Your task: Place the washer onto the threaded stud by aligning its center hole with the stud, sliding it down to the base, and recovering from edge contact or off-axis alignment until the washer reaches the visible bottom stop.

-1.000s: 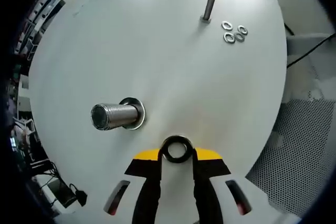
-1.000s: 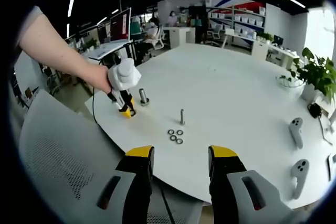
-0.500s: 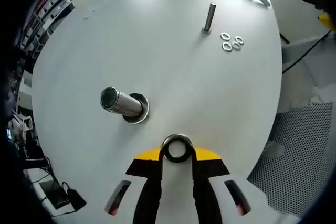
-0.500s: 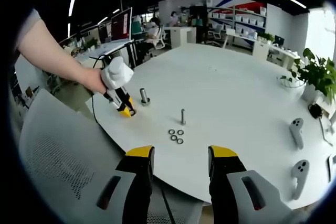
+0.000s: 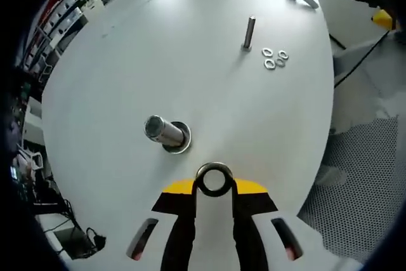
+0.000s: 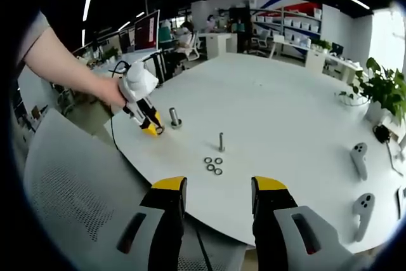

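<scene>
My left gripper (image 5: 214,181) is shut on a dark metal washer (image 5: 214,179), held flat between its yellow-tipped jaws above the white table (image 5: 190,61). The thick threaded stud (image 5: 163,132) stands on its round base just up and left of the washer, apart from it. In the right gripper view that left gripper (image 6: 150,125), in a person's hand, hangs just left of the same stud (image 6: 174,117). My right gripper (image 6: 216,188) is open near the table's front edge, with nothing between its jaws.
A thin stud (image 5: 248,32) stands farther off with three loose washers (image 5: 273,59) beside it, seen too in the right gripper view as stud (image 6: 221,141) and washers (image 6: 212,165). Two controllers (image 6: 359,157) lie at right. A mesh chair (image 6: 76,214) sits below the table edge.
The left gripper with the washer has risen and tilted; the thick stud now looks smaller and nearer the washer. The right gripper has not moved.
</scene>
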`<state>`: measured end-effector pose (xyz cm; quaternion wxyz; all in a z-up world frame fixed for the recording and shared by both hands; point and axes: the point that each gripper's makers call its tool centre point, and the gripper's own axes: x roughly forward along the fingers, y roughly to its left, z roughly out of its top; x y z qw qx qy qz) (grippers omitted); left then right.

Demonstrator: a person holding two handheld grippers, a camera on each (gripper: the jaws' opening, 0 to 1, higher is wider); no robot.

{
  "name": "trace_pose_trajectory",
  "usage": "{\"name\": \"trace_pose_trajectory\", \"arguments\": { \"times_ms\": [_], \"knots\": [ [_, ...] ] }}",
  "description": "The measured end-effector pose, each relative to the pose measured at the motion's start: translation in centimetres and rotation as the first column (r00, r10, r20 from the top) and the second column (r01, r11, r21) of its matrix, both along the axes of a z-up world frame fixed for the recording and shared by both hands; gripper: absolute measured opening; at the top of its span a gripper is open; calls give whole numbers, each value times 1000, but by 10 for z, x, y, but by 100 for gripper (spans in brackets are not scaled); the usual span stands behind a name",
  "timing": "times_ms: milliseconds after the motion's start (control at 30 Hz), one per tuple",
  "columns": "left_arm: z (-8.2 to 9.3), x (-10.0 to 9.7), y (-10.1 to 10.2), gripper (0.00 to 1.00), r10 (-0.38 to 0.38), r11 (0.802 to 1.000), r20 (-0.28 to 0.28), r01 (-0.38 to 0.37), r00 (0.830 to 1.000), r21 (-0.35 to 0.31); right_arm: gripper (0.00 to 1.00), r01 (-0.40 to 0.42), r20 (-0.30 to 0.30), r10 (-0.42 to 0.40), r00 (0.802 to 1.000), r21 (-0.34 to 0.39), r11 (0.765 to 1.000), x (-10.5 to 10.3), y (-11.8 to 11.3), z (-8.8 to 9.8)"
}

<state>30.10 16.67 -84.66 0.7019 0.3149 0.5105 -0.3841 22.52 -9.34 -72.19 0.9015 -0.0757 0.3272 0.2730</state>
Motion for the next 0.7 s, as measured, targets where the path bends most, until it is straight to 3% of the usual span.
{"name": "trace_pose_trajectory", "arguments": {
  "times_ms": [133, 700],
  "knots": [
    [11, 6, -2, 19, -56, 998, 23, 56, 998, 7, 43, 2, -1, -2, 1000, 2, 1000, 0, 0, 0],
    [50, 35, -12, 19, -92, 996, 74, 93, 993, -12, 43, 7, 0, -7, 1000, 1, 1000, 1, -1, 0]
  ]
}}
